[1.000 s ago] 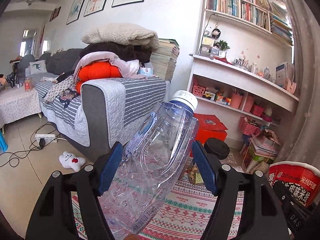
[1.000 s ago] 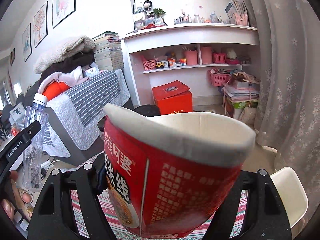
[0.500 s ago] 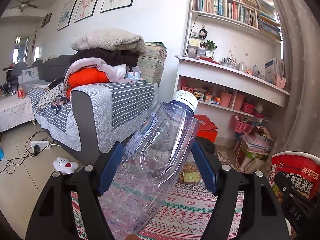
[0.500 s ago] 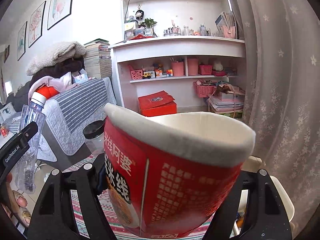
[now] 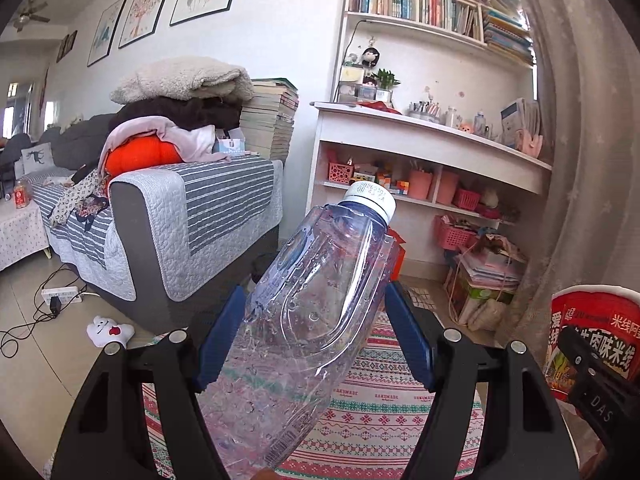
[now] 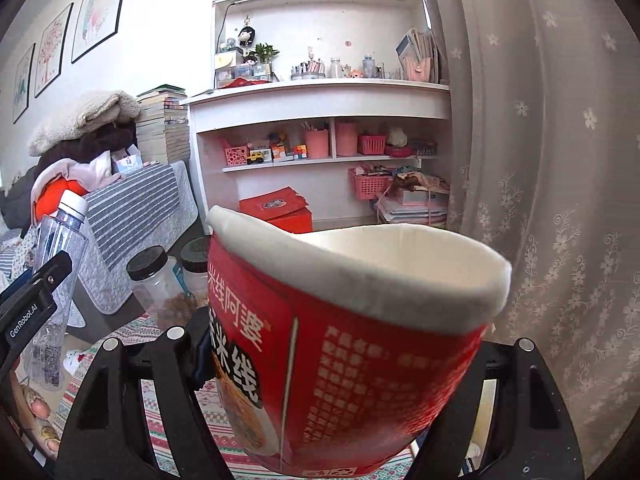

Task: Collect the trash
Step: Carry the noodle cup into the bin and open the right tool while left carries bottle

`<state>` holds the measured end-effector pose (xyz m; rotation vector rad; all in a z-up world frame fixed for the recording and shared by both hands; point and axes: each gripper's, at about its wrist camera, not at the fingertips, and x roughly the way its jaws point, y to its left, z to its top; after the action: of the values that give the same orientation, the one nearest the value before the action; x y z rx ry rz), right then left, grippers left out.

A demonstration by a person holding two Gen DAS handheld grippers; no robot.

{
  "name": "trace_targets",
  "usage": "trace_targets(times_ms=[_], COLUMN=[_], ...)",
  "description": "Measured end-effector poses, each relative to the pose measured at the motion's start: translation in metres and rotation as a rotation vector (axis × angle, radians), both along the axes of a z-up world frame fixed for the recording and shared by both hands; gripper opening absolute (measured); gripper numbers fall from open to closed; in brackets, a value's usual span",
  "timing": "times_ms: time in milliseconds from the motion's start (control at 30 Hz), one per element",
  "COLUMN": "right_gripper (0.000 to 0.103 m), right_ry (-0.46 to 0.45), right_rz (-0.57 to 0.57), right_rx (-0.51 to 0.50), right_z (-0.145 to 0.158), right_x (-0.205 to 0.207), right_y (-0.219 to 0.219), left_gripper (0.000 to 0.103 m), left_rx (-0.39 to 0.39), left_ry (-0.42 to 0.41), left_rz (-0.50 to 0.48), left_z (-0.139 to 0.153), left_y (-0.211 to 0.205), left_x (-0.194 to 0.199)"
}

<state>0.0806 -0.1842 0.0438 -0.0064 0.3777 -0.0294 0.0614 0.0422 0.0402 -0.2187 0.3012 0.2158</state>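
- Two pieces of trash are in hand: the left gripper (image 5: 312,344) pinches a crumpled clear plastic bottle (image 5: 308,320) across its belly, and the right gripper (image 6: 340,364) clamps a red instant-noodle cup (image 6: 344,344) by its sides.
- Both are carried in the air over the patterned rug (image 5: 384,396), facing the white bookshelf (image 6: 320,120) and the curtain (image 6: 540,160). No bin shows in either view, so I judge this to be the carrying stretch, with the drop-off yet to be found.
- Bottle first: it leans up and to the right, white cap (image 5: 370,198) topmost, droplets inside. Its wall looks thin and dented, so a firmer squeeze would likely buckle it and let it slide; hold the present pressure and avoid quick wrist rolls.
- Cup next: its mouth is open and tipped slightly away. I cannot tell whether any dregs lie at the bottom, so keep it close to upright until it is over the bin.
- Watch the gap between the hands. The cup sits near the left gripper's right side, and the bottle shows at the left edge of the right view; keep them apart.
- Mind the two black-lidded jars (image 6: 160,292) standing low beside the grey striped sofa (image 5: 180,216); swing wide of them.
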Motion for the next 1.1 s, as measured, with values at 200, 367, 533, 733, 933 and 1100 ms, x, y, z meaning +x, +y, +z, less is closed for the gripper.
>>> trace_targets(times_ms=[200,367,533,733,933,1100], right_gripper=[0.073,0.073,0.076,0.093,0.096,0.096], right_ry=[0.009,0.045,0.146,0.217,0.153,0.096], right_rz=[-0.082,-0.176,-0.259,-0.327,-0.413,-0.488], right_rx=[-0.022,-0.037,-0.025,0.045,0.117,0.149], right_z=[-0.002,-0.009,-0.029,-0.042,-0.025,-0.010], right_x=[-0.004,-0.002,0.008,0.002,-0.022,-0.044], right_y=[-0.038,-0.080,-0.123,-0.164,-0.201,-0.230], left_gripper=[0.071,0.071,0.071,0.071,0.071,0.071], left_rx=[0.011,0.022,0.031,0.030,0.074,0.060], left_ry=[0.010,0.027,0.042,0.065,0.089,0.109], left_rz=[-0.052,-0.093,-0.135,-0.218,-0.355,-0.454], left_z=[-0.002,-0.008,-0.014,-0.018,-0.024,-0.025], left_y=[-0.027,-0.048,-0.069,-0.101,-0.158,-0.207], left_x=[0.005,0.009,0.012,0.015,0.011,0.009])
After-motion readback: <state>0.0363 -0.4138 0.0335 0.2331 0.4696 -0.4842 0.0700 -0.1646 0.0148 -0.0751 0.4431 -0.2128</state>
